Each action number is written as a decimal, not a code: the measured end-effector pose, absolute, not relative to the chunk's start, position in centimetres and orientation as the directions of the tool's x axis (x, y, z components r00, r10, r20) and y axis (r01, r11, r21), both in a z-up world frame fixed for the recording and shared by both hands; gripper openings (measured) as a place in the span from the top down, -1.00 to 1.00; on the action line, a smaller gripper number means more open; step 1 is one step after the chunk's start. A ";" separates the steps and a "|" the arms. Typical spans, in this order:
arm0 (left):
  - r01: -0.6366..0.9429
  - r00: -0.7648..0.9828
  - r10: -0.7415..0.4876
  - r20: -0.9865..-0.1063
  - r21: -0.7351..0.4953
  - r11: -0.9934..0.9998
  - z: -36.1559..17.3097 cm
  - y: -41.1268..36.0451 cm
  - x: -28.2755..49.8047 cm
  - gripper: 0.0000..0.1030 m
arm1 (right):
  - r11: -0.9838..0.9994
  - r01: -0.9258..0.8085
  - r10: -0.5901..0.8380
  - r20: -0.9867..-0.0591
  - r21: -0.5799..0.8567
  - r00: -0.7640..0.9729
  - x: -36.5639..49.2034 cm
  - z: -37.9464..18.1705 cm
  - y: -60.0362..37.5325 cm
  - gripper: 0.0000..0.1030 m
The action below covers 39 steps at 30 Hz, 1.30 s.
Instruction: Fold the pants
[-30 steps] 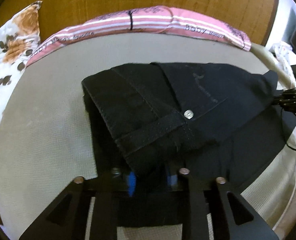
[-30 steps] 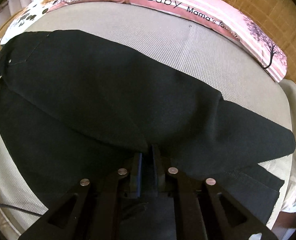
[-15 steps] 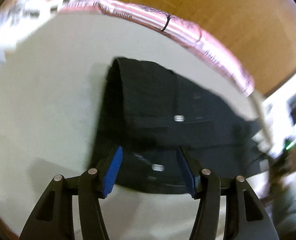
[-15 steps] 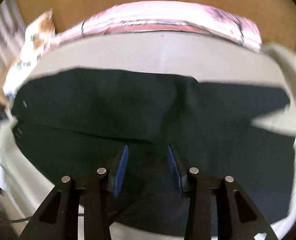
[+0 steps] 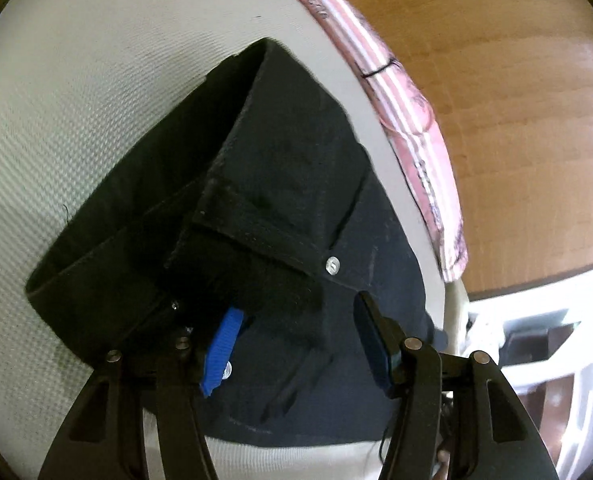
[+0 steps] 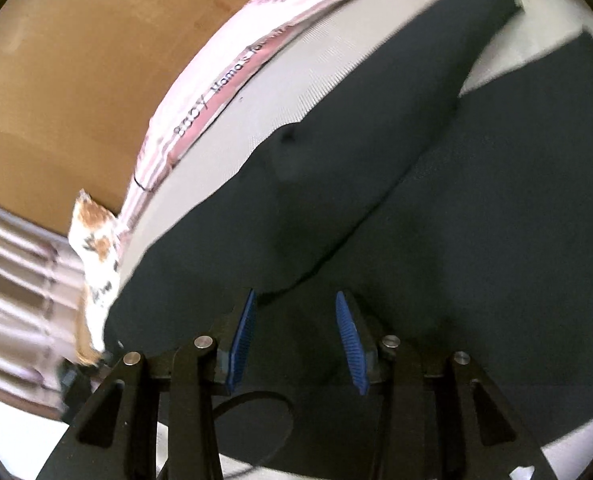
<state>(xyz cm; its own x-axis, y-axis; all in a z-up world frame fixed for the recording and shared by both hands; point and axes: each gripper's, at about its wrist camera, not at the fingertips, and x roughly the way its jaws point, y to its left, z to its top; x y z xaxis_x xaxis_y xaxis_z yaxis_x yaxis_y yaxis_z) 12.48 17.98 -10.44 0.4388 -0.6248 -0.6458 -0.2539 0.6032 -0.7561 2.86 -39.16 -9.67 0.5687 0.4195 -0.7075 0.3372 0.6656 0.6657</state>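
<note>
Your bed (image 5: 68, 92) fills most of both views, its pale woven cover bare at the left of the left wrist view. Behind it runs a wooden headboard (image 5: 516, 92), upper right there and upper left in the right wrist view. One pink striped pillow (image 5: 380, 76) lies along the bed's far edge, and one floral pillow (image 6: 96, 256) shows at the left of the right wrist view. The single pair of black pants (image 5: 280, 220) lies on the cover, centre of the left wrist view, waistband folded over itself; two metal buttons show, one (image 5: 332, 266) right of centre and another low beside your blue pad. In the right wrist view the legs (image 6: 436, 208) spread from centre to upper right, one layered over the other. Your left gripper (image 5: 296, 344) stands open, cloth lying between its fingers unpinched. Your right gripper (image 6: 296, 336) is open too, over black fabric.
</note>
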 end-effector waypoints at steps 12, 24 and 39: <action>-0.279 0.501 -0.552 -0.667 -0.728 0.626 -10.8 18.4 13.1 0.57 | 0.508 0.291 0.512 -0.556 0.811 0.655 4.8 -11.8 -37.8 0.25; -0.234 0.486 -0.551 -0.678 -0.708 0.666 -10.0 18.2 12.9 0.62 | 0.435 0.355 0.421 -0.536 0.827 0.732 4.3 -11.5 -41.7 0.29; -0.249 0.477 -0.558 -0.679 -0.713 0.656 -10.4 17.7 12.5 0.47 | 0.476 0.352 0.453 -0.568 0.806 0.688 4.4 -12.2 -38.8 0.32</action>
<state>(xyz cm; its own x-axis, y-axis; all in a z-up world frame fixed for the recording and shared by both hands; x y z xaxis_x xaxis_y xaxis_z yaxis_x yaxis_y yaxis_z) 12.52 17.73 -10.41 0.4767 -0.5577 -0.6795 -0.2487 0.6558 -0.7128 4.43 -38.84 -12.22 0.6875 0.4528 -0.5677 0.3516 0.4765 0.8058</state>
